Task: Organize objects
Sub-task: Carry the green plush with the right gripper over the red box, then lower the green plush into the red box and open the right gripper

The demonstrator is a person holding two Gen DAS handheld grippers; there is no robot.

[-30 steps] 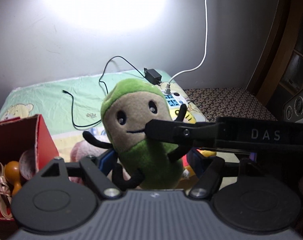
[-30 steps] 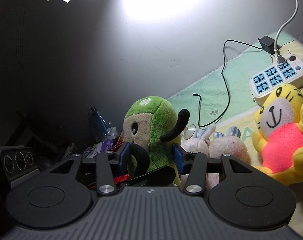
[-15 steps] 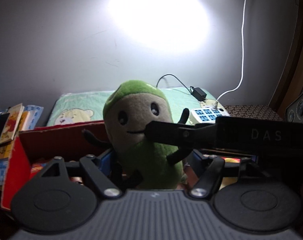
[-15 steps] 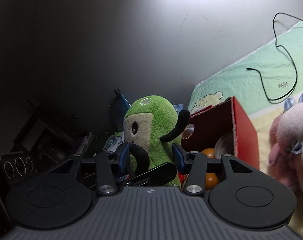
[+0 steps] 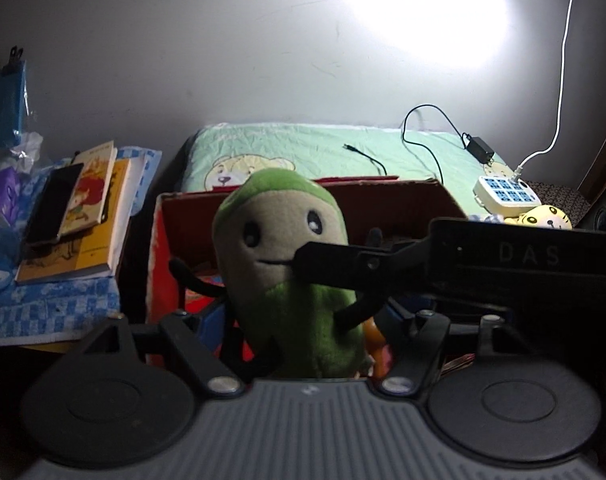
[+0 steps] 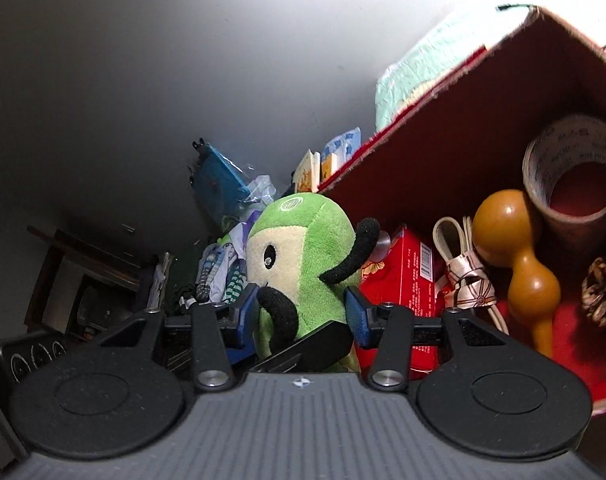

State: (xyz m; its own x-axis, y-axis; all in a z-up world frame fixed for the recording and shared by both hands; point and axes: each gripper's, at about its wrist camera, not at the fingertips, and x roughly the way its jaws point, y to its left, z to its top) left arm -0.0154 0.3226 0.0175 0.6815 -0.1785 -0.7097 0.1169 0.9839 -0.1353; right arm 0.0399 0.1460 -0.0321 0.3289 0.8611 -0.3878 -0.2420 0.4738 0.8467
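Note:
Both grippers are shut on one green and beige plush toy (image 5: pixel 287 264) with black limbs. My left gripper (image 5: pixel 299 320) clamps its lower body from the front. My right gripper (image 6: pixel 303 316) clamps its sides, seen in the right wrist view (image 6: pixel 299 248). The right gripper's black finger (image 5: pixel 343 268) crosses the toy's face in the left wrist view. The toy hangs over the open red cardboard box (image 5: pixel 383 200), at its left wall (image 6: pixel 443 128).
In the box lie a tape roll (image 6: pixel 571 184), an orange gourd (image 6: pixel 515 256), a red packet (image 6: pixel 407 276), a ribbon (image 6: pixel 467 276) and a pine cone (image 6: pixel 603 296). Books with a phone (image 5: pixel 75 208) lie left. A power strip (image 5: pixel 507 192) and yellow plush (image 5: pixel 547 218) sit right.
Both grippers carried the plush toy left, from above the bed to over the red box. The box interior now fills the right wrist view. The grip is unchanged.

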